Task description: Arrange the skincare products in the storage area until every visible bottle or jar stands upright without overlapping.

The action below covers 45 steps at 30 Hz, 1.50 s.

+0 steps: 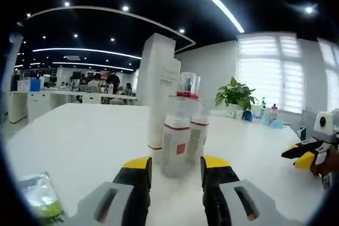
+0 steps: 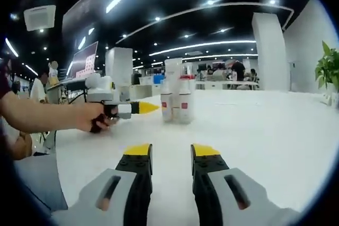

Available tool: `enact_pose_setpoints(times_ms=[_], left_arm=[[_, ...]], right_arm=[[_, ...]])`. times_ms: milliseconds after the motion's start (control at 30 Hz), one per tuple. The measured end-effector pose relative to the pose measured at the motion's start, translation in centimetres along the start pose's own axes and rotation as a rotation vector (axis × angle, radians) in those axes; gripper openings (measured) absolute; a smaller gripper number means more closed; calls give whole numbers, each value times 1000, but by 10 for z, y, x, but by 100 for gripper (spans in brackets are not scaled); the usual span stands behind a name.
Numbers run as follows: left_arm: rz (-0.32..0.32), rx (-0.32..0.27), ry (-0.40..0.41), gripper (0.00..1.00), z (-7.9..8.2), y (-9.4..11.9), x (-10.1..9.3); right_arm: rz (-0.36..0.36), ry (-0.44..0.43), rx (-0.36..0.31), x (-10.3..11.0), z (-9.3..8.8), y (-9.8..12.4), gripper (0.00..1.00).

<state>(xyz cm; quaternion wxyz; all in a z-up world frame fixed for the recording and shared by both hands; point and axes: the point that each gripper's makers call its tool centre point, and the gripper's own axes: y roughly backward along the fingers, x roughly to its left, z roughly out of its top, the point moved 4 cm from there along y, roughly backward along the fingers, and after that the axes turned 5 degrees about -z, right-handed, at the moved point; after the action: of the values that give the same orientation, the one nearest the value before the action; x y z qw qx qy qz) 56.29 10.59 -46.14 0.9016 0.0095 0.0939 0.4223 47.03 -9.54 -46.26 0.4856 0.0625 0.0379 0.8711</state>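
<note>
Bottles [image 1: 177, 141] stand clustered mid-table [image 1: 79, 136], a tall box [image 1: 159, 88] just beside them, perhaps touching; a packet [image 1: 39, 197] lies near the table's edge.

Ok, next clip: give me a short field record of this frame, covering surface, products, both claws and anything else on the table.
surface: white table
products: tall white box, two white bottles with red bands, clear jar behind them, all upright and bunched together
left claw: open, empty, jaws just short of the bottles
right claw: open, empty, apart from the products
other: green packet lying at the table's near edge
background: potted plant, office desks
</note>
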Motion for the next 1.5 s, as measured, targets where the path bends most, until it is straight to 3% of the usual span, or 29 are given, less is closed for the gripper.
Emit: enact_pose_setpoints(times_ms=[33,100,167,333,533,633,667,733,800,833,933,1133,1500], left_arm=[[-13,-2,-26,39,2,9,-6],[-8,-20,-60,39,4,25,-16],[-8,-36,-73,39,5,33,-21],[0,-71,-74,39,8,64,-37],[-13,-138,-152,39,0,88,-67],[-23,-148,-182,39,-7,89,-71],[-26,-148,-189,39,-7,88,-71],[-41,-131,-197,38,-9,85,-71],[-56,-132,-184,37,-10,81,-70],[-55,-132,-185,36,-11,80,-69],[-43,-132,-147,35,-13,84,-63],[-38,-148,-97,34,-11,85,-59],[-20,-150,-113,32,-12,89,-59]], right_arm=[[-25,-89,-19,-5,6,0,37],[-50,-160,-61,-10,15,-2,33],[-64,-149,-70,-12,21,-6,28],[-55,-126,-68,-4,40,-50,33],[-86,-123,-15,-12,25,-103,31],[-113,-42,45,-15,8,-128,31],[-113,-35,53,-15,8,-130,31],[-102,-20,7,-12,18,-139,29],[-104,-22,16,-14,16,-147,28],[-110,18,45,-15,12,-151,27],[-102,71,52,-15,11,-161,22],[-105,64,57,-17,10,-166,19],[-95,65,87,-13,5,-163,19]])
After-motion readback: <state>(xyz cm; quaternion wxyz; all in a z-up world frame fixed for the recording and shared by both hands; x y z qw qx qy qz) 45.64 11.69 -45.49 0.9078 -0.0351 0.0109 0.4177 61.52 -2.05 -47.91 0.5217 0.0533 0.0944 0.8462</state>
